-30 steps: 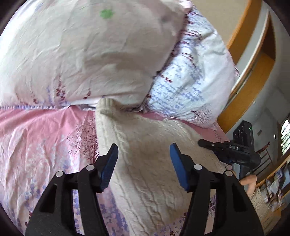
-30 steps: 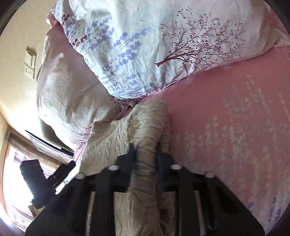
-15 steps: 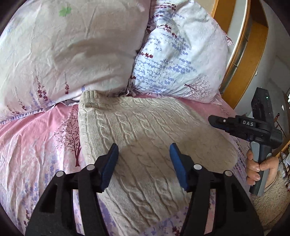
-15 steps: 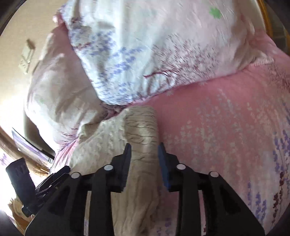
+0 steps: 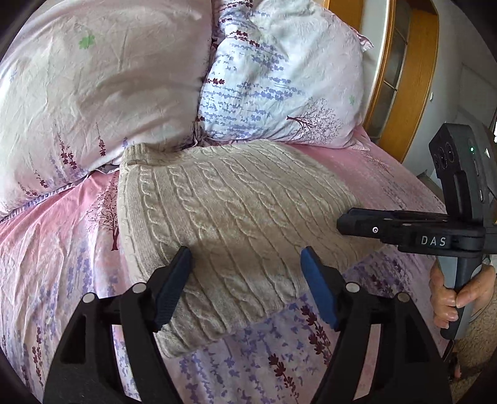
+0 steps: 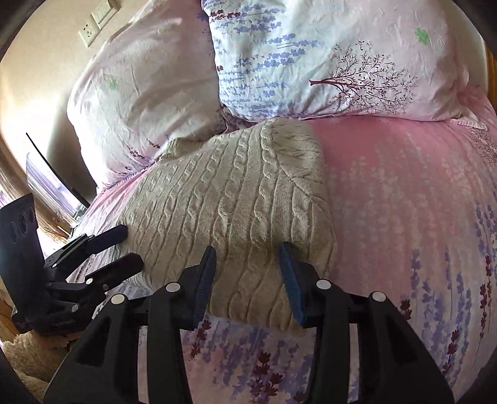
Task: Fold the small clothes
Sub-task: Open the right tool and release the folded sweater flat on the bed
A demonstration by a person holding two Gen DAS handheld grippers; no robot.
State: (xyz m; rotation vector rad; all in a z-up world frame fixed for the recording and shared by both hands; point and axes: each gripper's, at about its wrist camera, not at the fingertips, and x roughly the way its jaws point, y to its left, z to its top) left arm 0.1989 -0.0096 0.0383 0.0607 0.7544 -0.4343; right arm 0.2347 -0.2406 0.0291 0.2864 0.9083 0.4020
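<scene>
A cream cable-knit sweater [image 5: 236,217] lies folded into a thick rectangle on the pink floral bed sheet [image 5: 56,248], its far end against the pillows. My left gripper [image 5: 245,270] hovers over the sweater's near corner. Its jaws are opening, and the blue pads are clear of the knit with nothing pinched. In the right wrist view the sweater [image 6: 230,199] fills the middle. My right gripper [image 6: 247,258] hangs above its near edge, its jaws also opening and its pads not pressing on the fabric. Each gripper shows in the other's view: right gripper [image 5: 341,225], left gripper [image 6: 130,247].
Two floral pillows [image 5: 99,80] [image 5: 279,77] stand behind the sweater. A wooden frame [image 5: 416,77] rises at the bed's right side. A hand [image 5: 450,298] holds the right gripper's handle. A wall socket [image 6: 88,29] sits above the pillows, and a fluffy rug [image 6: 28,360] lies below the bed edge.
My right gripper has let go of the sweater's folded edge and opened. Both grippers have drawn back from the pillows and rolled. The left jaws stand wider than before.
</scene>
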